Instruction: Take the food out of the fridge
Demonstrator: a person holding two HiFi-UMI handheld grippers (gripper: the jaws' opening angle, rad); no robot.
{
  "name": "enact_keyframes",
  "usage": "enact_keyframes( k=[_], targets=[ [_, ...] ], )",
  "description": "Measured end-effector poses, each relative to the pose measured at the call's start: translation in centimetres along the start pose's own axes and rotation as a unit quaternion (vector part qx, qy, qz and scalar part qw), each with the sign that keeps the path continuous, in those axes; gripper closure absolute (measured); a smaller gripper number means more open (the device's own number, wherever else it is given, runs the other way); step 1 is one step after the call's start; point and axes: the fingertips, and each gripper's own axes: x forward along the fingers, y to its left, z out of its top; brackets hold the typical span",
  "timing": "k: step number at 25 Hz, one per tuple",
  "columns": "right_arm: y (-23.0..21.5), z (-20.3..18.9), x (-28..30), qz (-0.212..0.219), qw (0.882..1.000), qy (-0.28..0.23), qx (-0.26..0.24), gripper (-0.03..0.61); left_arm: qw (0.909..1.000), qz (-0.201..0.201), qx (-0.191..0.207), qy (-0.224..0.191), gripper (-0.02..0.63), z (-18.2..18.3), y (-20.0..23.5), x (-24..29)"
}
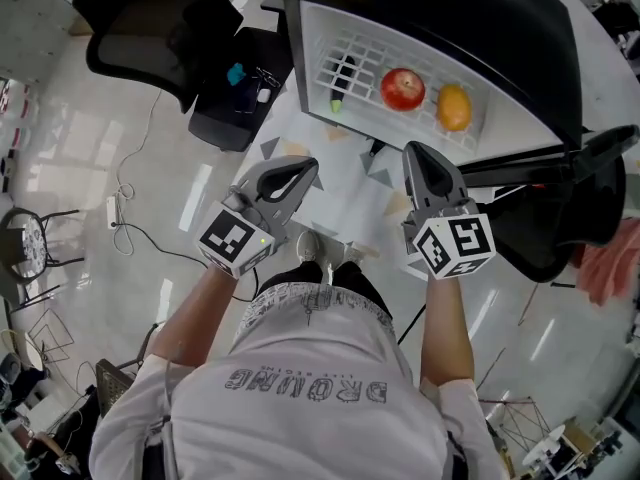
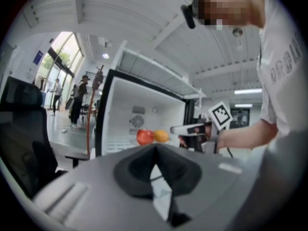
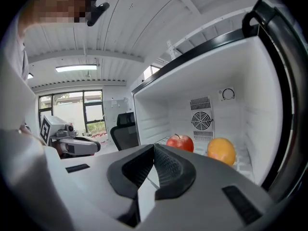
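The fridge [image 1: 318, 30] stands open in front of me, white inside. On its wire shelf [image 1: 365, 60] sit a red apple [image 1: 403, 89] and, right of it, an orange [image 1: 454, 107]. Both show in the left gripper view, the apple [image 2: 145, 136] beside the orange [image 2: 161, 136], and in the right gripper view, apple [image 3: 180, 142] and orange [image 3: 221, 150]. My left gripper [image 1: 310, 168] is shut and empty, short of the fridge's front. My right gripper [image 1: 418, 150] is also shut and empty, just before the shelf's edge below the apple.
A small dark item with a green tip [image 1: 338, 90] lies on the shelf's left part. A black office chair [image 1: 160, 28] stands left of the fridge and another black chair [image 1: 560, 223] at the right. Cables [image 1: 125, 213] trail over the shiny floor.
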Motion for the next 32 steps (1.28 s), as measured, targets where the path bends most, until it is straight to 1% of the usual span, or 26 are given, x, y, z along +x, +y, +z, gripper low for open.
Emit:
enact_keyframes(
  k=[3, 4, 5, 6, 9, 14, 18, 32],
  targets=[
    [-1.3, 0.2, 0.8, -0.003, 1.000, 0.001, -0.005, 0.577, 1.0000, 0.007, 0.000, 0.004, 0.610, 0.0, -0.1, 0.8],
    [-1.6, 0.2, 1.1, -0.003, 1.000, 0.003, -0.006, 0.564, 0.9999, 0.010, -0.001, 0.005, 0.610, 0.0, -0.2, 1.0],
    [-1.9, 0.2, 1.4, -0.001, 1.000, 0.004, -0.007, 0.530, 0.9999, 0.012, -0.002, 0.006, 0.610, 0.0, -0.2, 1.1],
    [-2.2, 0.2, 1.7, -0.001, 1.000, 0.005, -0.008, 0.517, 0.9999, 0.015, -0.003, 0.006, 0.609, -0.1, -0.2, 1.3],
    [-3.0, 0.4, 2.7, 0.001, 1.000, 0.007, -0.008, 0.503, 0.9997, 0.022, -0.006, 0.010, 0.609, -0.3, -0.1, 1.6],
    [-3.8, 0.6, 4.5, 0.001, 1.000, 0.014, -0.010, 0.423, 0.9993, 0.031, -0.009, 0.016, 0.609, -0.5, 0.1, 1.8],
    [-4.1, 0.9, 5.6, -0.009, 1.000, 0.019, -0.021, 0.356, 0.9991, 0.038, -0.015, 0.015, 0.609, -0.7, 0.7, 1.7],
    [-5.6, 0.8, 8.6, -0.061, 0.996, 0.046, -0.043, 0.290, 0.9991, 0.036, -0.019, 0.010, 0.611, -0.8, 2.5, 1.9]
  ],
)
